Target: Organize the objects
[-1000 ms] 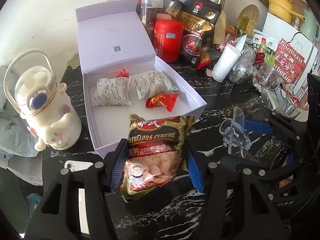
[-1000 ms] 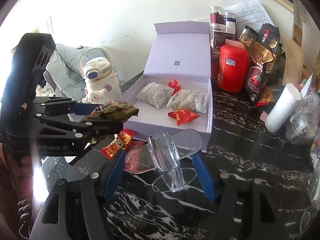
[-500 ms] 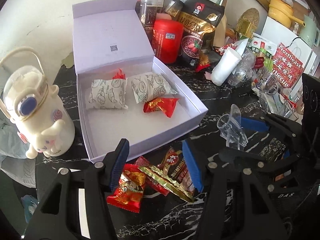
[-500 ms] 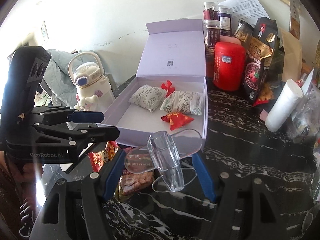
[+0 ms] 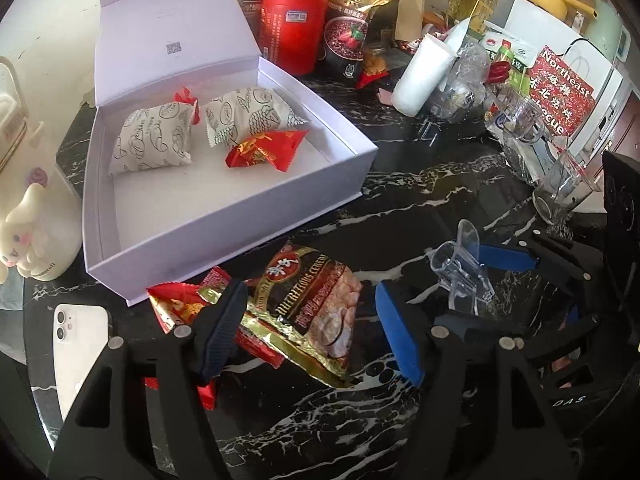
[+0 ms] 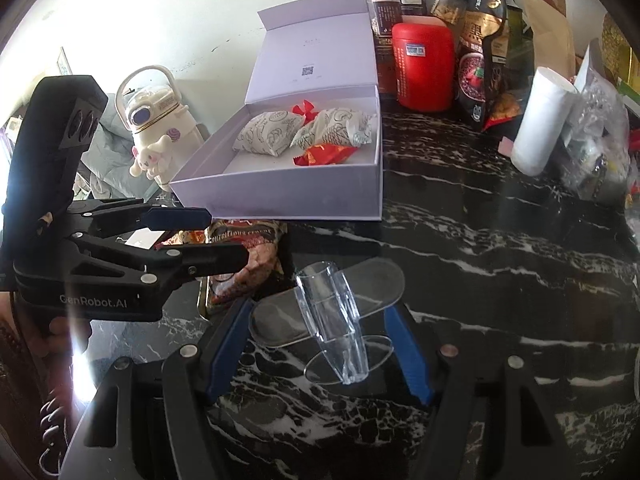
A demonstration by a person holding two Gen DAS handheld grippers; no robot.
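Observation:
A gold-and-red cereal packet [image 5: 316,312] lies on the black marble table [image 5: 420,208], in front of the open lavender box [image 5: 240,232], partly over red candy packets [image 5: 176,308]. My left gripper [image 5: 310,292] straddles it with its jaws opening, and the pads stand off the packet's sides. In the right wrist view, the left gripper [image 6: 220,236] hovers low over the same packet [image 6: 256,256]. My right gripper [image 6: 320,312] is shut on a clear plastic stand [image 6: 340,320] just above the table. Inside the box [image 6: 280,196] are two white pastry packets and red candies.
A white phone [image 5: 80,344] lies at the near left beside a cream bunny bottle [image 6: 156,132]. Behind the box stand a red canister [image 5: 292,28], snack bags and jars. A white roll [image 5: 420,76] and glass cups [image 5: 560,188] crowd the right.
The cereal packet, held up near the box a second ago, now lies on the table outside it. The left jaws have widened. Both grippers have come lower.

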